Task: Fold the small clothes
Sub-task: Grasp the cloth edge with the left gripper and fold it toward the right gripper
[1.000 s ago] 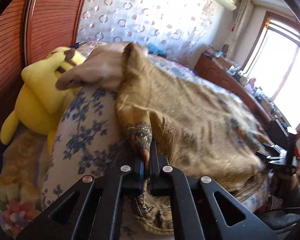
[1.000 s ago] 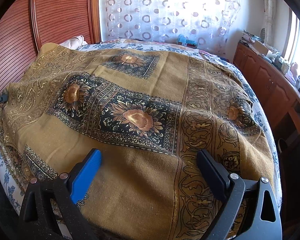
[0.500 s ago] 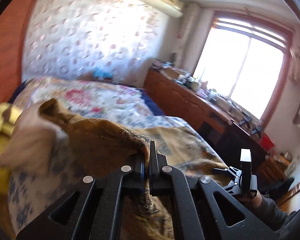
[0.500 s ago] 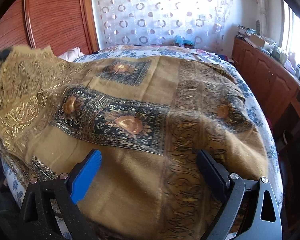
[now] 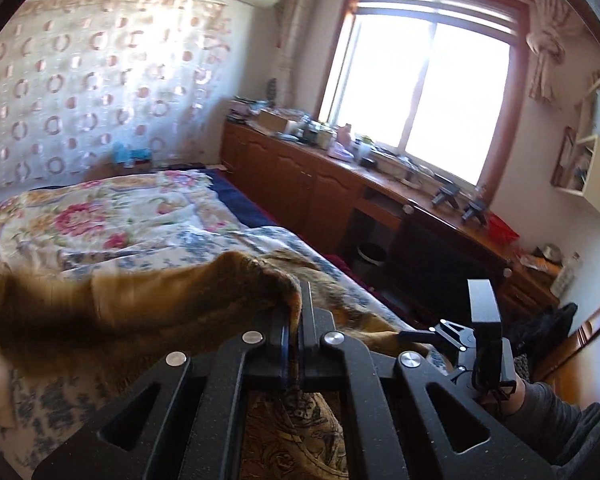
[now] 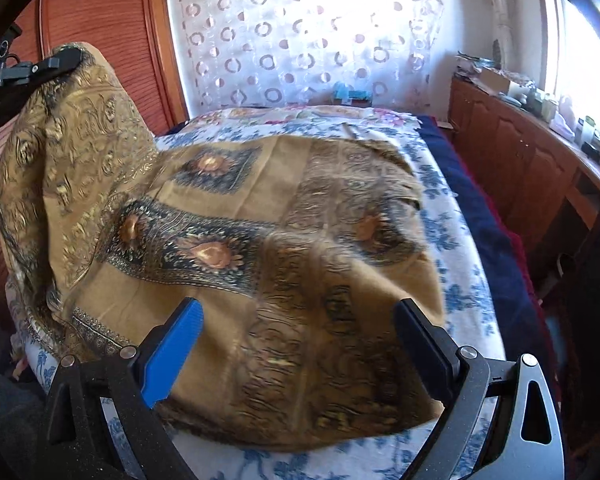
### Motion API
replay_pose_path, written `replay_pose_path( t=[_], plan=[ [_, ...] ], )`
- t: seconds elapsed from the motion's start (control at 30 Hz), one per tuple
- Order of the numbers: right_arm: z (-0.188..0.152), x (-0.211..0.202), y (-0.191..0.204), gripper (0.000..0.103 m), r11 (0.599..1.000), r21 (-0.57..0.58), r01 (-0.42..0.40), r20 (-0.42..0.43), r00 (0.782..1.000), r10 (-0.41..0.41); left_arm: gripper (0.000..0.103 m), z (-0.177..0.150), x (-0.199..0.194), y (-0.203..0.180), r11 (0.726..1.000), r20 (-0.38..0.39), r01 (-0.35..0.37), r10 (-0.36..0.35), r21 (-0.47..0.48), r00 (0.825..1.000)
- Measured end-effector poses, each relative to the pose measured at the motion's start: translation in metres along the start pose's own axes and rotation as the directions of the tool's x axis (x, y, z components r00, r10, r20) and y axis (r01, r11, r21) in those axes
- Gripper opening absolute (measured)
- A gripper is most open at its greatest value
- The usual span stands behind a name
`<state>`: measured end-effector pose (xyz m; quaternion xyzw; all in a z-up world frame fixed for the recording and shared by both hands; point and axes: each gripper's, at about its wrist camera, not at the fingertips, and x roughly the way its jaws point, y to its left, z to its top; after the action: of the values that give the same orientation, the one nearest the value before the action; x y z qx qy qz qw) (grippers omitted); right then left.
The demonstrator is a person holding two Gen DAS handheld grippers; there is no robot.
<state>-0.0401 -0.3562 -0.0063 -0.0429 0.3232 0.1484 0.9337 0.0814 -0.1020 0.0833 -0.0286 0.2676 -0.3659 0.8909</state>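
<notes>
A mustard-brown patterned cloth (image 6: pixel 236 240) with dark flower panels lies spread over the bed. Its left edge is lifted high into a standing fold. My left gripper (image 5: pixel 298 312) is shut on that edge, with the brown cloth (image 5: pixel 140 300) draping away to the left, blurred. In the right wrist view the left gripper (image 6: pixel 66 60) shows at the upper left, clamped on the raised corner. My right gripper (image 6: pixel 296 324) hovers open over the near part of the cloth, blue pad (image 6: pixel 172 352) on the left, nothing between its fingers. The right gripper (image 5: pixel 480 340) also appears at the lower right of the left wrist view.
The bed (image 6: pixel 460 264) has a blue-flowered sheet and a pink-flowered quilt (image 5: pixel 100 208) at the far end. A wooden cabinet run (image 5: pixel 320 184) with clutter stands along the window wall, right of the bed. A reddish wooden wardrobe (image 6: pixel 100 40) rises on the left. A sleeve (image 5: pixel 560 420) is at lower right.
My left gripper has risen and swung right with the cloth edge, pulling that side up off the bed into a tall fold. The right gripper drifted slightly and stayed open.
</notes>
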Motion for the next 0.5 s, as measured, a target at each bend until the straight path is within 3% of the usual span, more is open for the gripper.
replay_pose_path(
  t=[0.23, 0.5],
  plan=[
    [-0.009, -0.015, -0.018, 0.096, 0.998, 0.054, 0.023, 0.014, 1.000, -0.024, 0.004, 0.005, 0.035, -0.038, 0.996, -0.068, 0.051, -0.046, 0.070, 0.997],
    [-0.013, -0.023, -0.025, 0.096, 0.996, 0.079, 0.029, 0.027, 0.999, -0.031, 0.004, -0.004, 0.066, -0.059, 0.991, -0.157, 0.044, -0.024, 0.125, 0.987]
  ],
)
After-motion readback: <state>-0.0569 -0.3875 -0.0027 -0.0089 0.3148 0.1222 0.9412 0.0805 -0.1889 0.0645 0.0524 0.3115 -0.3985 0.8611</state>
